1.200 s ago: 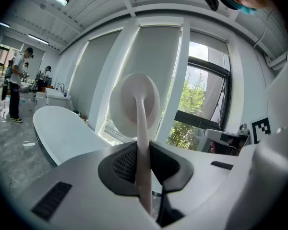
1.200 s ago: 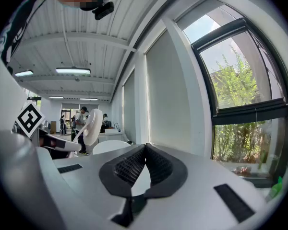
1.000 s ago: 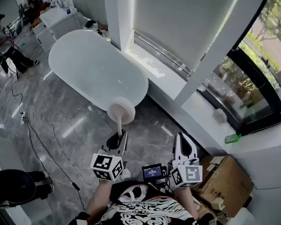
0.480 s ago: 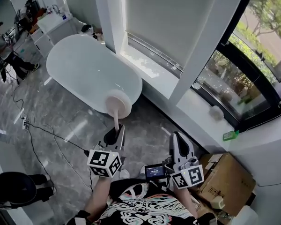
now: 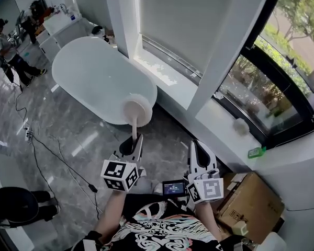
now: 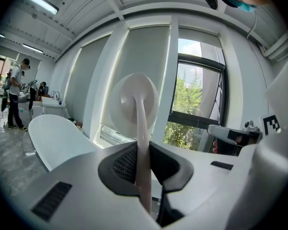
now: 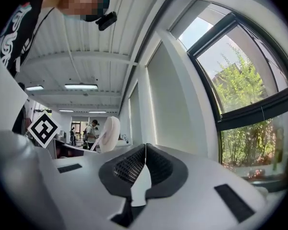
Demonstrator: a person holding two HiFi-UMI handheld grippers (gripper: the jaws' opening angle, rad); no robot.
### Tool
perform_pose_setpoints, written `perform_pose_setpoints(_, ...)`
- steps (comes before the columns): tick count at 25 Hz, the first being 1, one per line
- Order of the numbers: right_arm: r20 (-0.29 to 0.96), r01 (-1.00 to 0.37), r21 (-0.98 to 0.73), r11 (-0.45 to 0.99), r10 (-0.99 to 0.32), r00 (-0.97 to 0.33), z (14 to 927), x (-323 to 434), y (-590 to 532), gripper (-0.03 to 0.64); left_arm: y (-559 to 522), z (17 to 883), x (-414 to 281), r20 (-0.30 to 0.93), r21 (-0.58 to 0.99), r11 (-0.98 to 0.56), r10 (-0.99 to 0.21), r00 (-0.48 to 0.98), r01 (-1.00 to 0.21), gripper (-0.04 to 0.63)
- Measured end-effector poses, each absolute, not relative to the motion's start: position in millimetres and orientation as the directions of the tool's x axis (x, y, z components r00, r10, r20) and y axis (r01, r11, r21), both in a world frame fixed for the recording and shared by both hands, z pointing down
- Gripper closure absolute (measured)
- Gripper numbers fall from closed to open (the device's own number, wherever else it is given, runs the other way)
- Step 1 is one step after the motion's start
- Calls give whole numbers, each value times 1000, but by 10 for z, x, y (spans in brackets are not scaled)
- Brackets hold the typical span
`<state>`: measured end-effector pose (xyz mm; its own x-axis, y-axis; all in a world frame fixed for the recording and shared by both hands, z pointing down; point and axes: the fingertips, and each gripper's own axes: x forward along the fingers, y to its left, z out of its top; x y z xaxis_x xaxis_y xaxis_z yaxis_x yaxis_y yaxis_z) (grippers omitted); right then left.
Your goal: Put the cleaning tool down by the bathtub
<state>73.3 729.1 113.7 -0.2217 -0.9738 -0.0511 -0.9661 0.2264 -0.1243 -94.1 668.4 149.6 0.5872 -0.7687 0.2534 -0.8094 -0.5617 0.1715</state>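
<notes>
While the left gripper [image 5: 136,143] pinches the cleaning tool [image 5: 137,110] by its thin handle, round head out beyond the jaw tips, the right gripper [image 5: 198,149] is closed on nothing. It's the carrying step; next, I reckon, lower it beside the bathtub [image 5: 94,77] ahead, then release.

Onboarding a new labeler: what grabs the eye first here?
The big white bathtub fills the head view's upper left. In front of it the left gripper is shut on the thin handle of a round-headed cleaning tool, its head showing against the bathtub's near end. The right gripper beside it is shut, empty.
</notes>
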Motion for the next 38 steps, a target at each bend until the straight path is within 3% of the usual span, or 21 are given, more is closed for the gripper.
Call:
perform_pose_setpoints(11,-33,-978,-74,193,-981,-191,1174,819,6696,591,6044,1542,-940,257,169,-548,-778,573,-819,538)
perform_pose_setpoints(38,116,-990,23,141,-984,-137,1513,523,3856,591,2952,1599,-988,270,152,-612,-730,628,-776,538)
